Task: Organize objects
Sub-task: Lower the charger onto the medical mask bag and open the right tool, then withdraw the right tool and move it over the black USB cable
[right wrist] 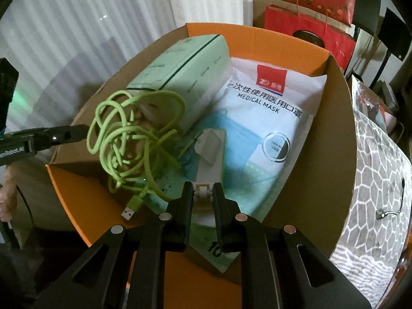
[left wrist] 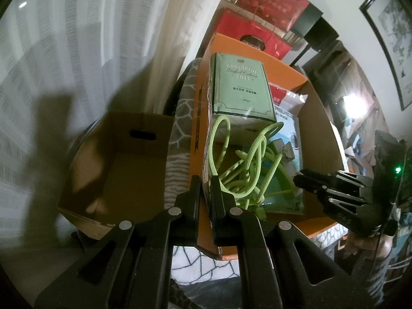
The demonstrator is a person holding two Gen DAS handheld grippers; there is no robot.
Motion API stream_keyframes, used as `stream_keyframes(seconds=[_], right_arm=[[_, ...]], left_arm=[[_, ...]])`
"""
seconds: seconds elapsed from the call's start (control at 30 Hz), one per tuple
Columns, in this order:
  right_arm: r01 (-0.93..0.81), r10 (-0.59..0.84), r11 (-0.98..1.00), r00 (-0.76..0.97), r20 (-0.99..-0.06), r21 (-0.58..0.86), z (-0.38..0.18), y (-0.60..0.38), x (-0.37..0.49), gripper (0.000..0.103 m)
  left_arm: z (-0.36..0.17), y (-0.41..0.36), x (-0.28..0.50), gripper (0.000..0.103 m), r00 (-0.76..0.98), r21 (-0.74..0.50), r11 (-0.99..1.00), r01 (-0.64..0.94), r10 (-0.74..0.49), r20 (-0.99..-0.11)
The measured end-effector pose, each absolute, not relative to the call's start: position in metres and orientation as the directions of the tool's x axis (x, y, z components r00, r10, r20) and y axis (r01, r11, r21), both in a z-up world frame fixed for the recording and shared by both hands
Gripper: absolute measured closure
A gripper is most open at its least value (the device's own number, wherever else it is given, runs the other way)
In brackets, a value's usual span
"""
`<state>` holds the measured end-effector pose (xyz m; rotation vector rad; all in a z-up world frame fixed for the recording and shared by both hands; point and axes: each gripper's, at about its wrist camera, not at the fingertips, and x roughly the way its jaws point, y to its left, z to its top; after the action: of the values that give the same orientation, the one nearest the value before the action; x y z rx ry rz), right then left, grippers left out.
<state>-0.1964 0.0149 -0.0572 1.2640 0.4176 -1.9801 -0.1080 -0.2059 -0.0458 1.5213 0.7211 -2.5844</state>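
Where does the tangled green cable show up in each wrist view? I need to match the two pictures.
Left wrist view: green cable lies lower centre, in the orange box, just beyond the left hand-held gripper.
Right wrist view: the cable lies left of centre, its USB plug pointing toward the bottom.
Shared landmark: the mint green box, directly behind the cable in both.

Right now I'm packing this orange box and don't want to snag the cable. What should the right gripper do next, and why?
Probably open the right gripper and let go of the small white piece its jaws clamp. It already hangs low inside the box, over the mask pack and beside the green cable, while the left gripper pinches the box wall.
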Motion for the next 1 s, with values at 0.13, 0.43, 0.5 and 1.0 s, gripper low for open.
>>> stream_keyframes(seconds=[0.13, 0.43, 0.5, 1.0], right_arm=[[0.730, -0.402, -0.677, -0.253, -0.880, 0.100, -0.057, 0.013, -0.196, 0.088], [0.728, -0.394, -0.684, -0.314, -0.864, 0.048, -0.051, 0.015, -0.186, 0.075], [0.727, -0.398, -0.686, -0.331, -0.856, 0.038, -0.047, 0.017, -0.182, 0.071], [0.708, -0.414, -0.706, -0.440, -0.797, -0.024, -0.024, 0.034, -0.160, 0.028]], left_arm=[[-0.046, -0.205, -0.108, 0.097, -0.512, -0.363, -0.890, 0.278, 0.182, -0.839], [-0.046, -0.205, -0.108, 0.097, -0.512, -0.360, -0.889, 0.281, 0.178, -0.840], [-0.046, -0.205, -0.108, 0.097, -0.512, -0.360, -0.889, 0.282, 0.178, -0.840], [-0.047, -0.206, -0.108, 0.097, -0.512, -0.360, -0.887, 0.288, 0.175, -0.841]])
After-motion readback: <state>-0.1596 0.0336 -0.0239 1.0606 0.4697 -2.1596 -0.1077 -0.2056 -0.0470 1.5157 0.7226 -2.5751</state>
